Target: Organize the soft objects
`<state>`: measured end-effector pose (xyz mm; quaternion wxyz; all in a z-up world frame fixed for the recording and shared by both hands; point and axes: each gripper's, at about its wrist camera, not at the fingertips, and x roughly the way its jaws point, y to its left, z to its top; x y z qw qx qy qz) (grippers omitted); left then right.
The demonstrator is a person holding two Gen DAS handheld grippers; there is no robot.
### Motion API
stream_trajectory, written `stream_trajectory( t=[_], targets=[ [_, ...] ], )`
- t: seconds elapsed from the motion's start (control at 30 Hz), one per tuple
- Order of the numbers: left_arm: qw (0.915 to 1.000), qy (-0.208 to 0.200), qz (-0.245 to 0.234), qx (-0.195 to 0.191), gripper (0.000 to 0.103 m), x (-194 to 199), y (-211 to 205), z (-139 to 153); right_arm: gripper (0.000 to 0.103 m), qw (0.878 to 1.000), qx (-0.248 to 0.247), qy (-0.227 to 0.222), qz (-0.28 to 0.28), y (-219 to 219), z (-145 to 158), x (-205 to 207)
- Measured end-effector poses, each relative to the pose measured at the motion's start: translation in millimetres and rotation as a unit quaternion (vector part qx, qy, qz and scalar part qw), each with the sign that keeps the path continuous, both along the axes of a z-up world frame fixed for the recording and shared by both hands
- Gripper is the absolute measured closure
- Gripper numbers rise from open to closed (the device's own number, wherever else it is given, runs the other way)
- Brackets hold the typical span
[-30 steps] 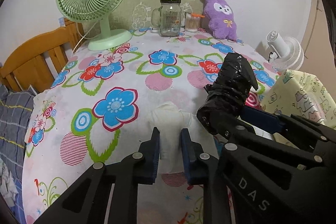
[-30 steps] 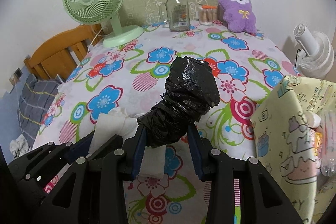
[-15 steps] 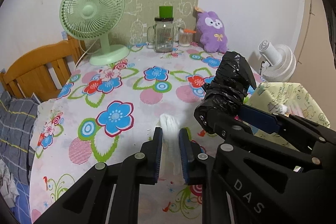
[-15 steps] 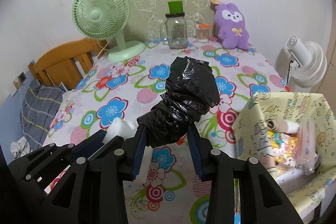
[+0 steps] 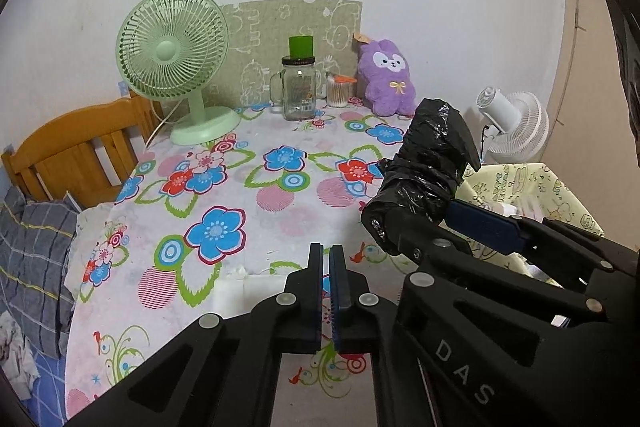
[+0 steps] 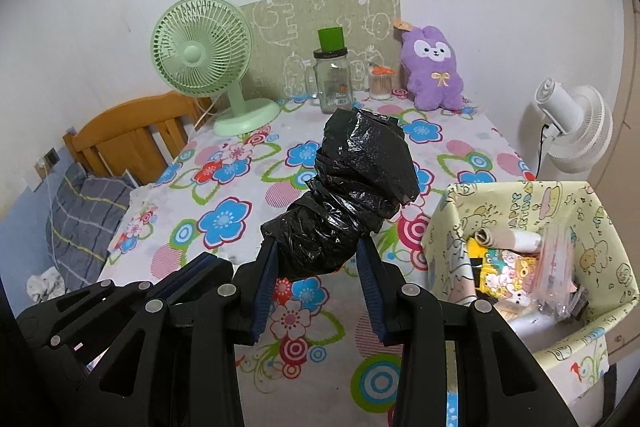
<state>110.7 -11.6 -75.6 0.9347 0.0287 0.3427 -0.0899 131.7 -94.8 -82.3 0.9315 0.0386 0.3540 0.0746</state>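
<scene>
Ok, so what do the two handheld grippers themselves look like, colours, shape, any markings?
Both are matte black plastic frames of angular linkage bars joined by round silver rivets. The left gripper and the right gripper each end in two flat fingers faced with ribbed dark blue pads. White raised letters reading DAS mark the right gripper's frame. No cables, hands or sleeves show.

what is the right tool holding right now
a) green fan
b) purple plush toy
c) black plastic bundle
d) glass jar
c: in the right wrist view the right tool has its blue pads pressed on either side of the black plastic bundle, lifted above the floral tablecloth.
</scene>
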Motion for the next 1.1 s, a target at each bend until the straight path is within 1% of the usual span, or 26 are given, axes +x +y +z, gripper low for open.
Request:
stream_trajectory(
  t=[0.17,0.23,0.3,0.37,0.4,0.43,0.5,0.53,0.6,0.7,0.9,1.1],
  targets=[
    [1.0,-0.001,0.001,0.003,0.103,-2.7,-3.5,2.1,0.06,1.0,0.001,-0.006,-0.002,-4.8,4.1,-6.3],
    [0.9999,0.006,0.006,0.006,0.099,-0.2,-2.9,0.1,0.06,1.0,-0.002,-0.003,-0.002,-4.6,2.4,-6.0],
    [0.9997,0.012,0.016,0.011,0.071,1.9,-1.0,-2.9,0.06,1.0,-0.002,0.003,0.0,-4.3,-0.1,-4.5],
    [0.9996,0.012,0.02,0.013,0.067,3.0,1.4,-5.8,0.06,1.0,-0.002,0.006,0.001,-2.8,-2.7,-3.1],
    [0.9996,0.016,0.021,0.011,0.061,4.6,2.9,-7.5,0.06,1.0,-0.003,0.006,0.001,-2.1,-4.0,-2.1],
    [0.9995,0.019,0.022,0.01,0.058,5.9,4.5,-9.5,0.06,1.0,-0.004,0.009,0.002,-0.9,-6.0,-0.7],
    [0.9993,0.021,0.028,0.014,0.042,10.3,8.2,-14.5,0.06,1.0,-0.004,0.013,0.002,0.3,-9.7,2.4],
    [0.9992,0.022,0.03,0.015,0.038,11.9,9.3,-16.5,0.06,1.0,-0.004,0.016,0.002,1.3,-12.4,4.7],
    [0.9989,0.025,0.036,0.015,0.027,16.2,12.8,-21.4,0.061,1.0,-0.006,0.02,0.002,3.2,-16.0,8.6],
    [0.9985,0.029,0.042,0.018,0.018,22.0,17.1,-28.8,0.061,1.0,-0.009,0.027,0.002,5.9,-22.8,15.2],
    [0.9975,0.047,0.047,0.023,0.01,37.3,22.0,-45.7,0.061,0.999,-0.015,0.046,0.004,12.1,-39.2,29.9],
    [0.9962,0.067,0.051,0.023,0.008,50.7,25.9,-62.2,0.061,0.998,-0.019,0.068,0.004,15.2,-56.8,43.9]
  ],
)
